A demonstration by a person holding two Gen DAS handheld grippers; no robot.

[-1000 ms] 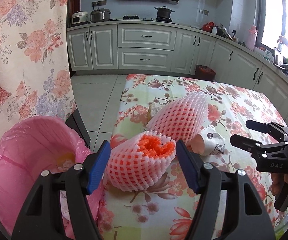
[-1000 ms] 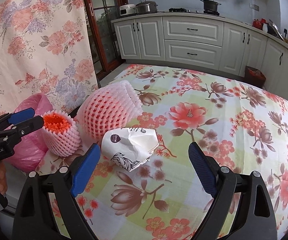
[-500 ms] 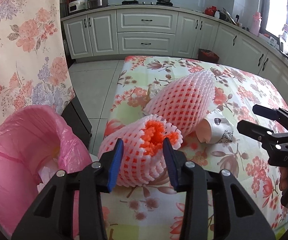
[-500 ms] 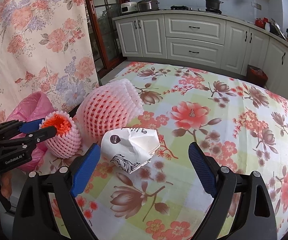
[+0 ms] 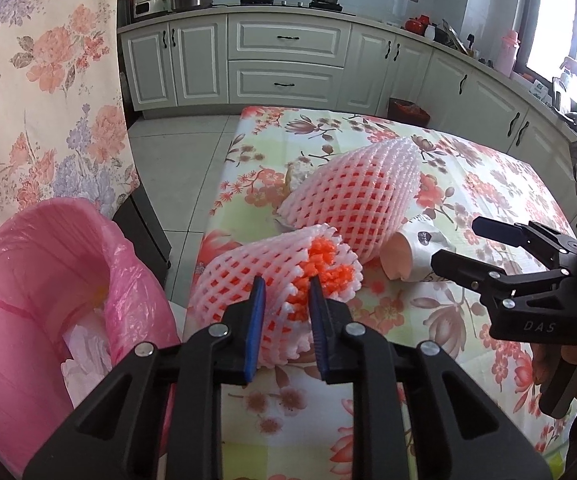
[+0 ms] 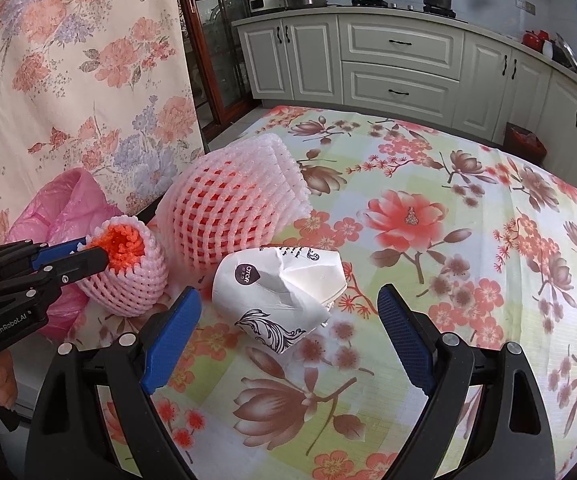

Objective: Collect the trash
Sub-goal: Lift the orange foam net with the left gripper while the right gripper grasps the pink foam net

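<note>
Trash: pink bin bag [image 5: 28, 312] beside bench [image 5: 368, 412] | small foam net [image 5: 276, 276] at bench edge, left gripper [image 5: 286, 320] fingers clamped on its rim | large foam net [image 5: 352, 200] | crumpled paper cup [image 6: 280, 292] between right gripper [image 6: 288, 336] fingers, spread apart.

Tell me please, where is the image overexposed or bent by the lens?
Left wrist view: the window at upper right is blown out white, and the cabinets curve from fisheye distortion. Right wrist view: light is even, no glare; the table edge bows, and black corners vignette the frame.
</note>
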